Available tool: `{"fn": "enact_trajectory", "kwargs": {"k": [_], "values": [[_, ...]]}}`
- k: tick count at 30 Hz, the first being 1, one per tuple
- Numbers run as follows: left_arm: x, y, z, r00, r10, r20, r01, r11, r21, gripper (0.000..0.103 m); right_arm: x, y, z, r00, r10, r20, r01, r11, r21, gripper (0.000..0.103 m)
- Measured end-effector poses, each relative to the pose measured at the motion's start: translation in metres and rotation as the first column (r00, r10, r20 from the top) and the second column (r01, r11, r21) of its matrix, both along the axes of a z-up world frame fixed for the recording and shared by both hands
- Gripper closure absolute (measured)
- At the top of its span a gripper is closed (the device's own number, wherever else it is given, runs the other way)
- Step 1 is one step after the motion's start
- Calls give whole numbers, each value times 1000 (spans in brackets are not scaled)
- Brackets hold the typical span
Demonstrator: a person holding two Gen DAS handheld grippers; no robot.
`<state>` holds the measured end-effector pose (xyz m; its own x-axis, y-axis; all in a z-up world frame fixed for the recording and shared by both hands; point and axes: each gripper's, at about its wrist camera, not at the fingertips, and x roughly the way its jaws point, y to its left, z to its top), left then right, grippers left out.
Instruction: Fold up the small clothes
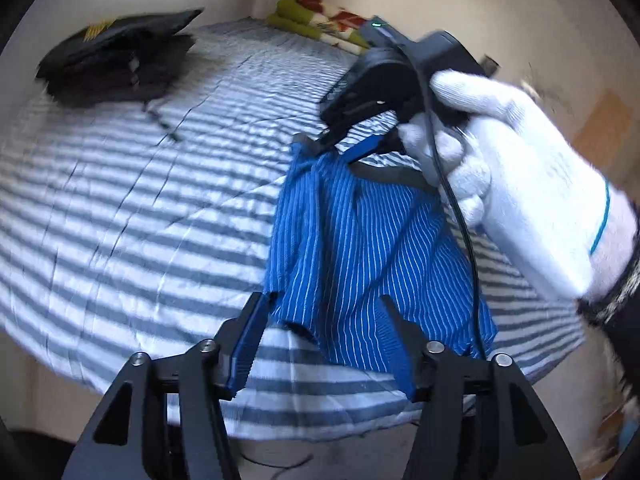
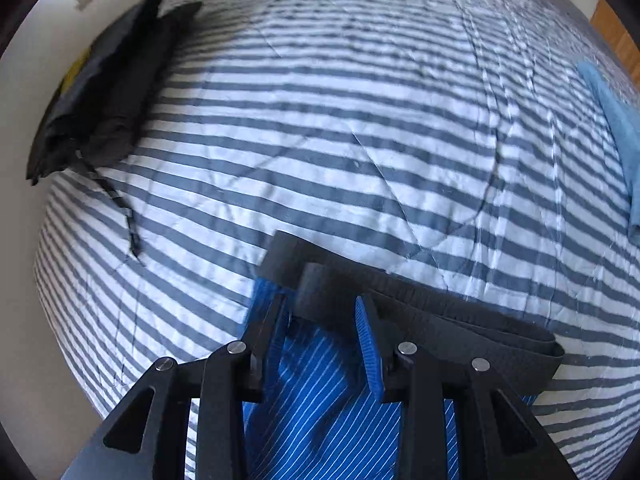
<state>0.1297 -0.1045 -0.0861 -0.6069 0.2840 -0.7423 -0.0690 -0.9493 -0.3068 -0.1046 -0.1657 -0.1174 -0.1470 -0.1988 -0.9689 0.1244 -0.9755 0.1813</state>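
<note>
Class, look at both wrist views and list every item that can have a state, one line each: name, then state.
blue striped shorts: rumpled, not yet folded, lying on the bed.
grey waistband: doubled over at one end.
dark clothes pile: folded and stacked.
light blue cloth: loose at the bed's edge.
left tool: open, over the shorts' hem.
right tool: open, at the waistband.
striped bedcover: spread, creased.

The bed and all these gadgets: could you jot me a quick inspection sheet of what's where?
Surface: striped bedcover, wrinkled.
Job's things: blue striped shorts lying on it, dark waistband at the far end.
Clutter: stack of dark clothes; light blue cloth at the edge.
Grippers: left gripper open over the shorts; right gripper open at the waistband, held by a gloved hand.
Cables: black cable hanging from the right gripper.
Surroundings: patterned pillow, wall.
</note>
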Motion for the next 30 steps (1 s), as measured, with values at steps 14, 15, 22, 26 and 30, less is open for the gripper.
{"fn": "enact_trajectory", "kwargs": {"k": [14,15,22,26,30], "values": [[-18,-20,-20,995,92,48,-93,995,19,100,4,18,28,998,-11,-67,3,993,-115,91],[-19,-22,-22,994,99,54,-100,995,22,100,3,15,27,996,0,-84,-11,991,-131,90],[-12,-34,-5,992,117,38,-117,993,1,73,14,30,48,995,20,-101,-41,976,-212,75],[-24,-30,24,999,43,-33,-43,999,-14,73,73,78,74,989,-12,-149,-33,953,-301,74],[-80,-10,38,997,-72,-21,72,997,-18,73,155,106,45,993,-1,-118,-42,933,-358,74]]}}
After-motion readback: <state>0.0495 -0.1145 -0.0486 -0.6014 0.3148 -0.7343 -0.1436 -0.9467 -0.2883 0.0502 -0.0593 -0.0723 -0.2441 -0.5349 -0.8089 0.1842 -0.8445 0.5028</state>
